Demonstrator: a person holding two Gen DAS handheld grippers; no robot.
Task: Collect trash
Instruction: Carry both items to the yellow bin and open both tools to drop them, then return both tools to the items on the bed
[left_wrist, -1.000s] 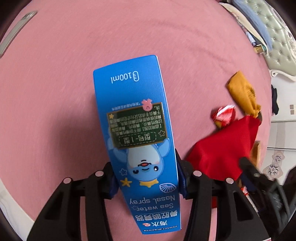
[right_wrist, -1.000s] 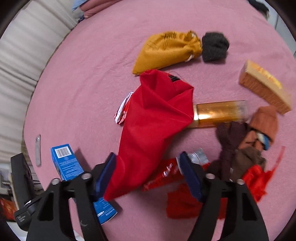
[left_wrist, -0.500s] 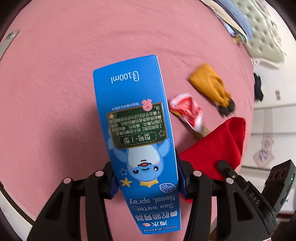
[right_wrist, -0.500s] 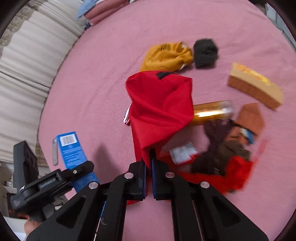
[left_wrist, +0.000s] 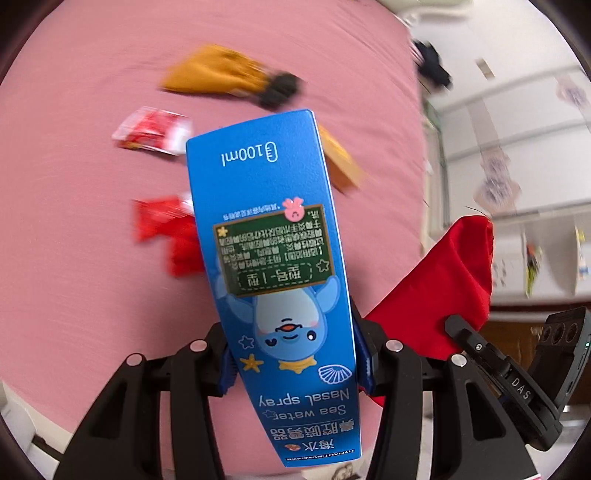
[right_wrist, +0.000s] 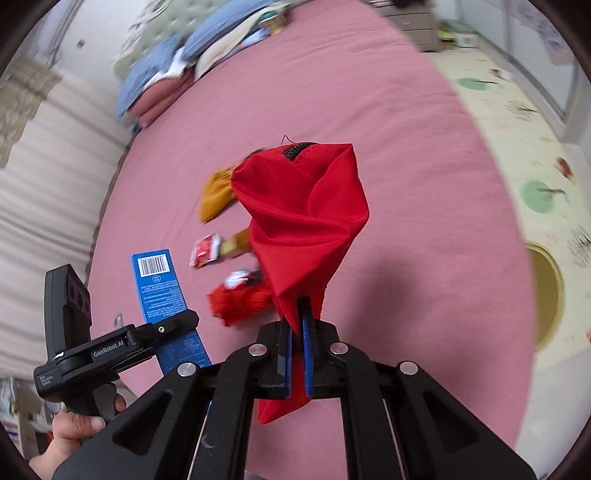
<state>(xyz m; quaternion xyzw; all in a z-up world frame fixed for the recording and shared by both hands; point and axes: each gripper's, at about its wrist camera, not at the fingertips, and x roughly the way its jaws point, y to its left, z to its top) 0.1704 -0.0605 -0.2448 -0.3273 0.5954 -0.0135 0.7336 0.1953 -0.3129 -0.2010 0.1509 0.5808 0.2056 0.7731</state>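
Note:
My left gripper (left_wrist: 291, 354) is shut on a tall blue nasal spray box (left_wrist: 269, 251) and holds it above the pink bed. The box also shows in the right wrist view (right_wrist: 159, 291), at the left. My right gripper (right_wrist: 297, 332) is shut on a red cloth bag (right_wrist: 306, 218) and holds it lifted above the bed; the bag hangs at the right of the left wrist view (left_wrist: 447, 295). On the bed lie a red-and-white wrapper (left_wrist: 155, 133), red wrappers (left_wrist: 162, 229) and a mustard pouch (left_wrist: 218, 74).
The pink bed (right_wrist: 424, 155) fills both views. Folded blue and pink bedding (right_wrist: 177, 74) lies at its far end. A dark knit item (left_wrist: 280, 90) sits by the mustard pouch. A patterned floor mat (right_wrist: 535, 166) lies to the right of the bed.
My right gripper shut on the red bag and lifted it off the bed. My left gripper swung with the box, so the wrappers and pouch came into its view.

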